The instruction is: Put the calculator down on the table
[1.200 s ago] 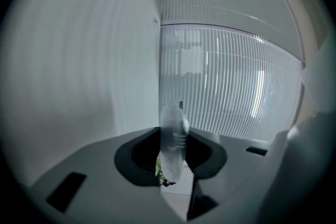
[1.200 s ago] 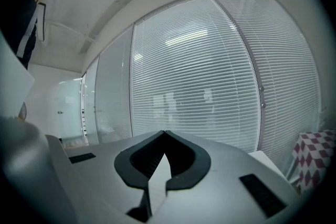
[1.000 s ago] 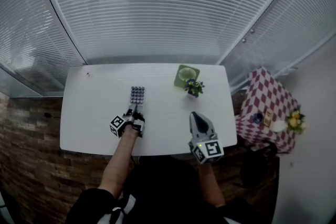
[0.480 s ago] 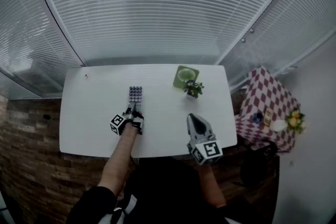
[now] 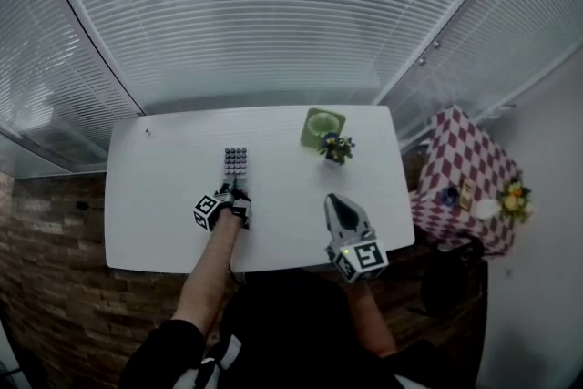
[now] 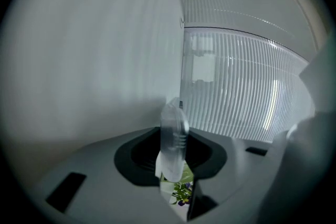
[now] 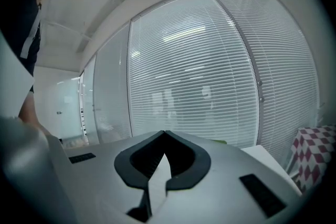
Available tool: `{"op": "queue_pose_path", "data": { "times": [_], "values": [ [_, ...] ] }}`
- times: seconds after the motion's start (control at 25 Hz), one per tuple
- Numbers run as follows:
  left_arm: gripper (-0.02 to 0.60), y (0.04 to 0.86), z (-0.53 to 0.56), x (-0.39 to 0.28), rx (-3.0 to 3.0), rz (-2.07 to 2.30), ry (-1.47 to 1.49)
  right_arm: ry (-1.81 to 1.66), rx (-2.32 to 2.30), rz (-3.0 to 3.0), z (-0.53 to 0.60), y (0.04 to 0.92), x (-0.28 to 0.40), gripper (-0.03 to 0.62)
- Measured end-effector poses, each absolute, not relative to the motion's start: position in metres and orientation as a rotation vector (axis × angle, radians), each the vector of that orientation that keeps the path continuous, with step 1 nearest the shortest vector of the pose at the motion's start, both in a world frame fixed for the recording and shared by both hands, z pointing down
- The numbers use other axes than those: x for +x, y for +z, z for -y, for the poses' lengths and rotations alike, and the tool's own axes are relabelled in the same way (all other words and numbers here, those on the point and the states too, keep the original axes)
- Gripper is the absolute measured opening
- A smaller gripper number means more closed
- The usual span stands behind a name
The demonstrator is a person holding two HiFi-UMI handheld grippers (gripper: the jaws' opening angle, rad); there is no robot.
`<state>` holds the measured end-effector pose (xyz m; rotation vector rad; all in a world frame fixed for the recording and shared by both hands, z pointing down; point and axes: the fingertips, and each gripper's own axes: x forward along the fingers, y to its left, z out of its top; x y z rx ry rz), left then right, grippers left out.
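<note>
The left gripper has dipped a touch, jaws clamped on the calculator, which juts out at its twelve o'clock, low over the white table. The right gripper, at its three o'clock, hovers with jaws together.

A person's bare left forearm stretches forward from a dark sleeve. It carries the grey-and-black two-fingered left gripper, which points away from the body. Its fingers are clamped on the near end of a small grey keypad calculator. The left gripper's black-and-white marker cube sits at the wrist's outer side. The pale grey right gripper is held beside it, closer to the body and also aimed forward. Its fingers are pressed together on nothing, and its own marker cube faces upward.
</note>
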<state>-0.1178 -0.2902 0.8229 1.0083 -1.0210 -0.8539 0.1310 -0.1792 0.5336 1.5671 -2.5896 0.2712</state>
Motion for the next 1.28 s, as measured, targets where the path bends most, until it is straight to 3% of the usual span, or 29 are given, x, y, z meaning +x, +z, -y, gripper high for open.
{"op": "queue_pose_path", "data": {
  "times": [0.6,0.64,0.72,0.8,1.28],
  "values": [
    [0.105,0.837,0.286,-0.116,0.961,1.082,-0.762,0.304,1.577,2.590,0.178,0.535,0.129,0.006],
    [0.117,0.835,0.287,-0.116,0.961,1.100,-0.740,0.305,1.577,2.591,0.178,0.534,0.129,0.006],
    [0.235,0.831,0.289,-0.116,0.946,1.119,-0.718,0.300,1.582,2.593,0.178,0.532,0.129,0.006],
    [0.275,0.827,0.291,-0.115,0.909,1.120,-0.700,0.303,1.585,2.597,0.179,0.531,0.129,0.006],
    [0.295,0.826,0.264,-0.117,0.831,1.172,-0.577,0.310,1.567,2.595,0.182,0.534,0.124,0.006]
  ]
}}
